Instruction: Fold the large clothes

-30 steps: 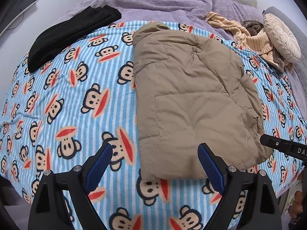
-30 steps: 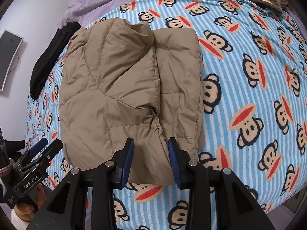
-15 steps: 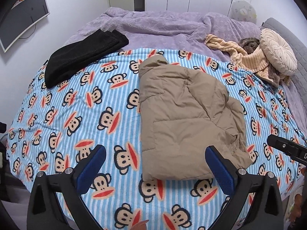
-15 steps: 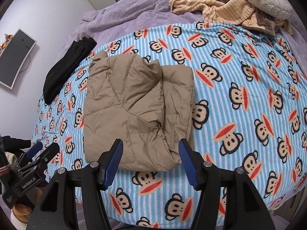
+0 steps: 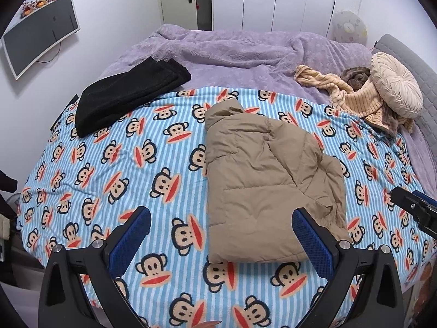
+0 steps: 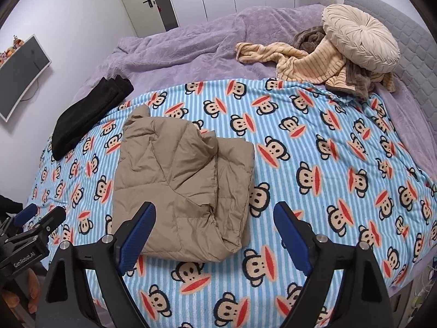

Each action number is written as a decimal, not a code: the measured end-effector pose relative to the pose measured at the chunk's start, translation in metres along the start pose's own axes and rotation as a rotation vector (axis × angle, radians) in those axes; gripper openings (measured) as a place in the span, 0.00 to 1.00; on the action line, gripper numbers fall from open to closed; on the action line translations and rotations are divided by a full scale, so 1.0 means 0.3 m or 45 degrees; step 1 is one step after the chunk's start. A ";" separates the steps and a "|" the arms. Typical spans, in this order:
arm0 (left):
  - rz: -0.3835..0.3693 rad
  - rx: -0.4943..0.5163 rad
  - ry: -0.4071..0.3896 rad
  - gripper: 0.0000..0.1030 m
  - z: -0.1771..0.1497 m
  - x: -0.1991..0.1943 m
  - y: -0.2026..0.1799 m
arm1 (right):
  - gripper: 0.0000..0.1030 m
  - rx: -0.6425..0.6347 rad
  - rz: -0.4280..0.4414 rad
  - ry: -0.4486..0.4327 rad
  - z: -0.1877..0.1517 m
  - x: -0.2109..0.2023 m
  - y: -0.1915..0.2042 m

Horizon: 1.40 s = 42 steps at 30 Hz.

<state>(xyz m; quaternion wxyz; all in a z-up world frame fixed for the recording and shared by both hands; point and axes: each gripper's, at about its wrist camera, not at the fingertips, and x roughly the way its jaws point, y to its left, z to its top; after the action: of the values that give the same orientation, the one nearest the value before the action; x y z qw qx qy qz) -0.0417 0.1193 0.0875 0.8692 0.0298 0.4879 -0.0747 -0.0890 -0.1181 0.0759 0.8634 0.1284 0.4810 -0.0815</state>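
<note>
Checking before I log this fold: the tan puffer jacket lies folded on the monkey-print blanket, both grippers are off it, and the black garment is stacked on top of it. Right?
Not quite. The black garment lies apart from the tan puffer jacket, near the blanket's far left edge, as the left wrist view shows. The rest stands.

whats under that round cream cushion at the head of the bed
The round cream cushion rests on a heap of striped beige knitwear and a brownish furry cloth, all lying on the purple bedspread. Anything directly beneath the cushion is covered.
</note>
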 end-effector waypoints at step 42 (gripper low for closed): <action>0.039 -0.030 -0.040 1.00 -0.008 -0.060 0.007 | 0.87 0.010 0.004 -0.020 -0.005 -0.053 0.030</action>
<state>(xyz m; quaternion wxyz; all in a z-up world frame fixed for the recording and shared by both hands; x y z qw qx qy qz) -0.0526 0.1236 0.1015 0.8780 0.0258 0.4747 -0.0560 -0.0963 -0.1088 0.0899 0.8668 0.1319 0.4736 -0.0831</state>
